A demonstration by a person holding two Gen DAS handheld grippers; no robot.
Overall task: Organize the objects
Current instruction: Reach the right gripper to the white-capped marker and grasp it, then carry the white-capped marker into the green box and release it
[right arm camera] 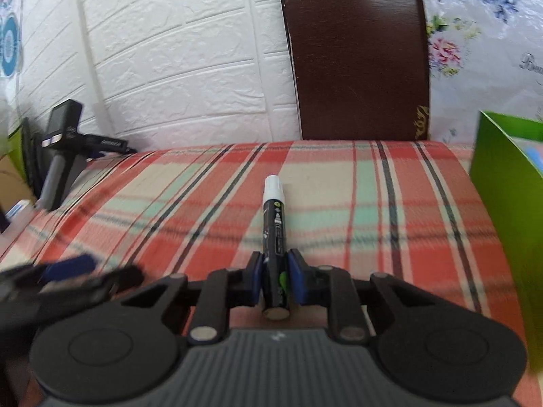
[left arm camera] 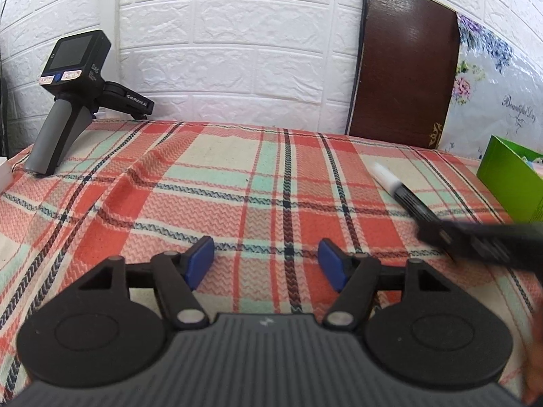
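We found the marker (right arm camera: 275,237), a black barrel with a white cap, clamped near its butt end between the blue pads (right arm camera: 298,279) of the right tool (right arm camera: 275,279), whose jaws were drawn in tight on the barrel. Its long axis ran straight ahead along the tool's own line, capped end leading toward the far edge of the counter (right arm camera: 373,203) with its red, cream and mint plaid cloth; whether the cap rested on the cloth or hung just above it we could not tell. The relation that mattered, as we judged it, was the green box (right arm camera: 502,210) standing to the right of the marker near the counter's right edge, so the marker would need to swing right and cap-first if that box was its home. The left tool (left arm camera: 266,266) sat well to the left of the marker, jaws standing apart with only cloth between its pads, so the right hand was plainly the nearer one. Further out, a spare handheld gripper device (left arm camera: 71,98) stood at the far left, and a dark brown board (left arm camera: 404,68) leaned on the white brick wall (left arm camera: 237,51).
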